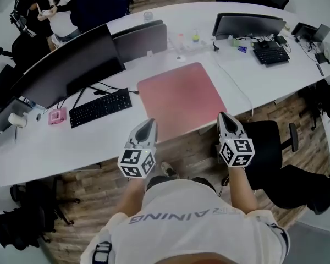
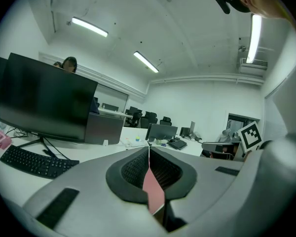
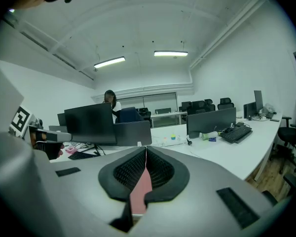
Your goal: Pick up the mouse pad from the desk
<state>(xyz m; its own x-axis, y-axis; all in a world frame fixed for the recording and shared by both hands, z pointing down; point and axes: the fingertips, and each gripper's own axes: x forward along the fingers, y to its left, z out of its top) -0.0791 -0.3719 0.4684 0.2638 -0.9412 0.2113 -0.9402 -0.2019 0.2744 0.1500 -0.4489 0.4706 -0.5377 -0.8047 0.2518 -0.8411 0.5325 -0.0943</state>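
Note:
A pink mouse pad (image 1: 179, 98) lies flat on the white desk (image 1: 71, 147), with its near edge at the desk's front edge. My left gripper (image 1: 150, 123) is shut and empty, its tip by the pad's front left corner. By the front right corner my right gripper (image 1: 223, 116) is also shut and empty. I cannot tell if either one touches the pad. In the left gripper view the jaws of the left gripper (image 2: 149, 149) meet, and a strip of the pink mouse pad (image 2: 154, 190) shows below them. The right gripper (image 3: 146, 149) shows the same over the pink mouse pad (image 3: 139, 192).
A black keyboard (image 1: 100, 108) and a large dark monitor (image 1: 71, 65) stand left of the pad, with a small pink box (image 1: 57, 115) further left. A second monitor (image 1: 247, 24) and keyboard (image 1: 271, 53) are at the back right. A black chair (image 1: 267, 147) stands under the desk's front right.

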